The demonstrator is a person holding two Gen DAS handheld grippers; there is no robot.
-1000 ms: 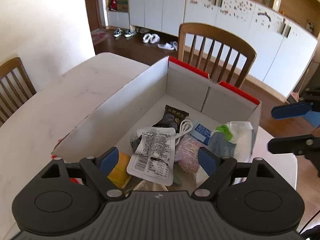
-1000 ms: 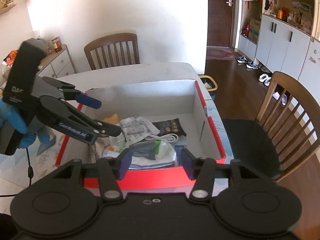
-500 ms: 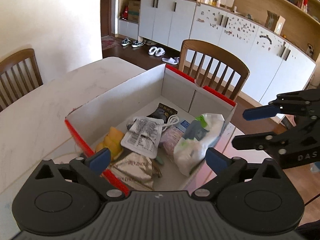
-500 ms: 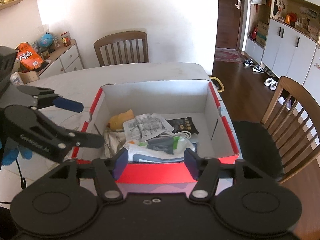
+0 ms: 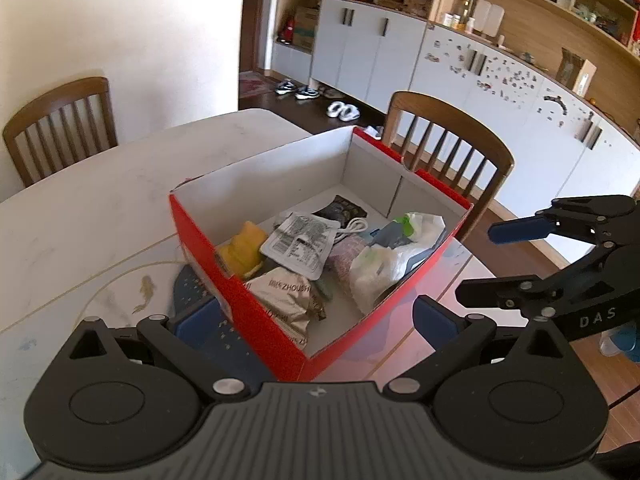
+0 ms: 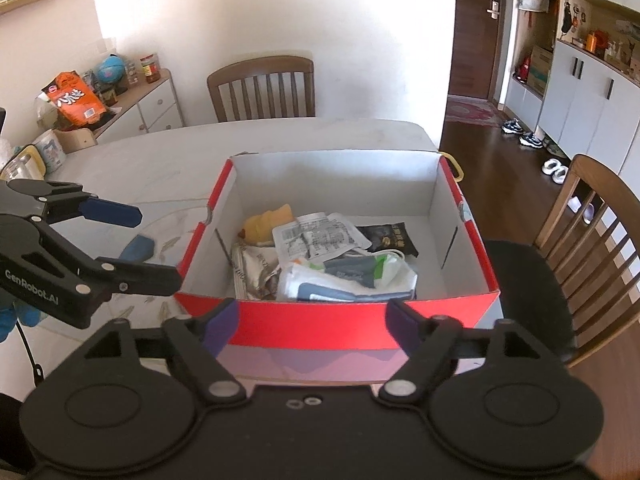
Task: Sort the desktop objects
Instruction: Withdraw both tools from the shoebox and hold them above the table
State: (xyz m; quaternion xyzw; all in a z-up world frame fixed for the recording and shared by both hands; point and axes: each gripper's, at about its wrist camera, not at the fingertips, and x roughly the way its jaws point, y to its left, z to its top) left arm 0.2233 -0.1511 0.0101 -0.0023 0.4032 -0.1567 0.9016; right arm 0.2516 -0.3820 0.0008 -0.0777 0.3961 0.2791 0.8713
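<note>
My left tool (image 5: pixel 314 314) gapes wide and empty; my right tool (image 6: pixel 308 322), also empty, is opening; either could snag the red box (image 6: pixel 352 320) rim and drag it across the bench (image 5: pixel 100 208).

The white table (image 6: pixel 168 152) carries a red box (image 6: pixel 340 320) and perhaps a blue mat (image 5: pixel 224 340).
</note>
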